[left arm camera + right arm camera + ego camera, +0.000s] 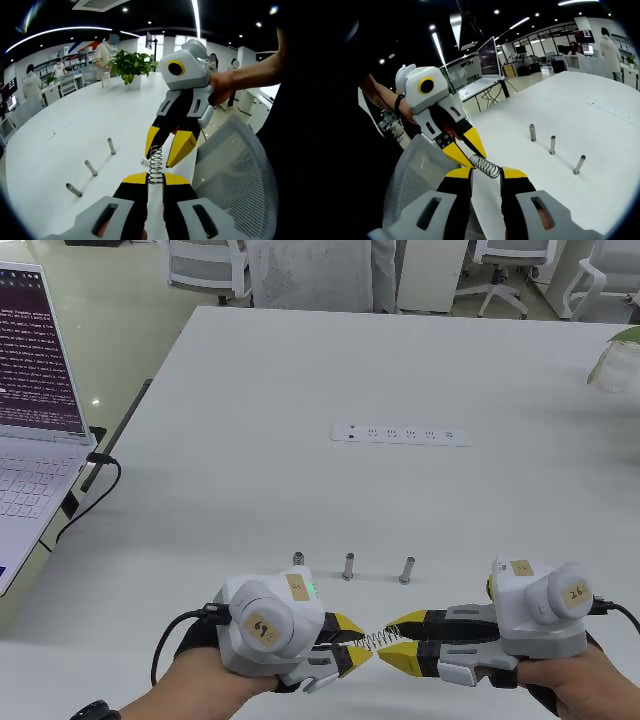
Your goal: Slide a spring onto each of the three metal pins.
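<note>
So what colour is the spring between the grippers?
Silver metal spring, clearest in the left gripper view.

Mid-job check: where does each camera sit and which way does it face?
Head view: on the headset, facing forward and down at the table, pins, left gripper, right gripper, both hands.
Left gripper view: on the left gripper, facing the right gripper and its forearm.
Right gripper view: on the right gripper, facing the left one and its wrist.
Shared: gripper views face each other across the spring.

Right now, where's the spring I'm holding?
In the head view, the spring sits low centre, bridging the left tool and the right tool, nearer the person than the three pins.
</note>
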Demonstrator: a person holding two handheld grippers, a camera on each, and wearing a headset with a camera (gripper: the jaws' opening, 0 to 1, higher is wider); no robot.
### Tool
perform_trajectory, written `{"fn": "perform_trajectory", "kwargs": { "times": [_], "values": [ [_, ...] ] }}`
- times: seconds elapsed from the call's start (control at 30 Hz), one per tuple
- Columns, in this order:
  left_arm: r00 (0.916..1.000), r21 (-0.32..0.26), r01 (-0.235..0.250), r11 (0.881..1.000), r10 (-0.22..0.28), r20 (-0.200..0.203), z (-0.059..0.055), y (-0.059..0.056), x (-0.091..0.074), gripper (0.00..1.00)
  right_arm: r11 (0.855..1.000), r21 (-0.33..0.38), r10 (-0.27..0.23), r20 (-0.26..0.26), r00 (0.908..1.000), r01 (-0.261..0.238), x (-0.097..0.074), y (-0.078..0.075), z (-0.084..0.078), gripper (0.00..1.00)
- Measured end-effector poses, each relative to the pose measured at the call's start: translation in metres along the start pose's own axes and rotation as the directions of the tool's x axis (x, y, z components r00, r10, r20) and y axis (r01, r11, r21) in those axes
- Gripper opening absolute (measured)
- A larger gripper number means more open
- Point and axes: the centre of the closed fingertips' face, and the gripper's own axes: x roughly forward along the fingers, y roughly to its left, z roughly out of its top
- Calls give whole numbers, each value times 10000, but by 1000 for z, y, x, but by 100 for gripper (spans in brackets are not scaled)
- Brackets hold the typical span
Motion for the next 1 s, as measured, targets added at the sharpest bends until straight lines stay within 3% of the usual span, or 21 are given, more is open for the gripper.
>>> {"fn": "perform_trajectory", "kwargs": {
  "times": [0.57, 0.83, 1.0],
  "values": [
    [9992, 885, 315, 9956, -291, -286, -4, -7, 3, 2, 9983, 122, 562, -28, 9984, -562, -4, 9, 3, 10],
    [9989, 1058, 390, 9936, -360, -297, -2, -10, 6, 2, 9968, 317, 729, 79, 9973, -732, -7, 13, 7, 9],
    [9990, 1065, 395, 9935, -370, -252, -1, -11, 7, 3, 9979, 182, 626, -119, 9980, -624, -8, 14, 8, 9]
  ]
}}
